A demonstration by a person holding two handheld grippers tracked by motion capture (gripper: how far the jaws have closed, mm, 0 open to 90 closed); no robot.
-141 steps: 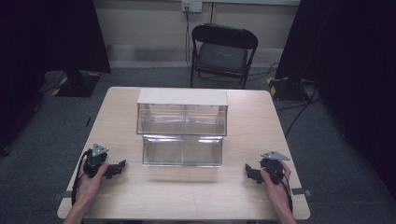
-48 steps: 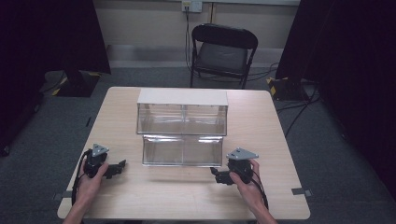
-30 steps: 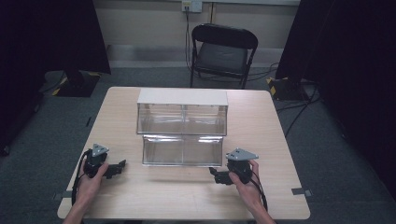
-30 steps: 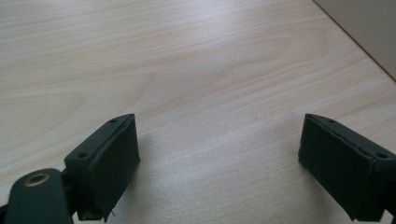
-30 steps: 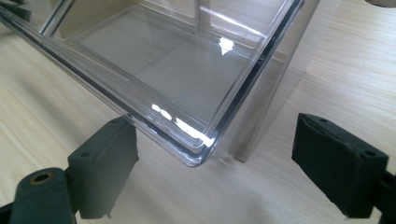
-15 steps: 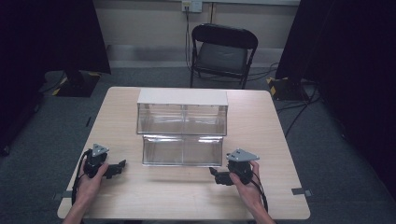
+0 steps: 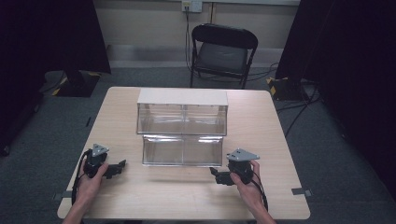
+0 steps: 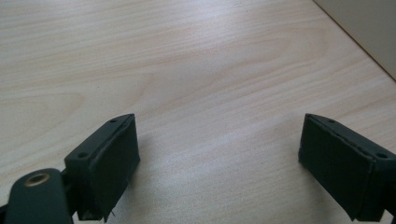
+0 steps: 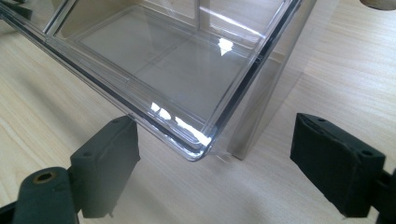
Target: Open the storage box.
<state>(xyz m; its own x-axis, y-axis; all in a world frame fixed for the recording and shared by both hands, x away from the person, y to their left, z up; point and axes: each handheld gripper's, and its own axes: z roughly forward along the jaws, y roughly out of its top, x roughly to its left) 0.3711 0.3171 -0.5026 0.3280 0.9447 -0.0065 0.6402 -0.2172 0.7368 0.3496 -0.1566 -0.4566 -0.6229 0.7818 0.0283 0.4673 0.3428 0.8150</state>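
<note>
Right gripper (image 7: 218, 173) has come in from the table's right edge to the pulled-out drawer (image 9: 177, 70), mid-table; both tongs gape, left gripper (image 7: 117, 166) idle. I judge the clear plastic light, stiff, slippery: grip its front rim.

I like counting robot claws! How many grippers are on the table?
2. The left gripper sits near the table's front left; the right gripper is by the front right corner of the clear drawer.

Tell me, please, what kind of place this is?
Probably a recording room or lab, not a home: black curtains hang on both sides, cables run over the grey carpet, and a folding chair stands behind one plain wooden table.
</note>
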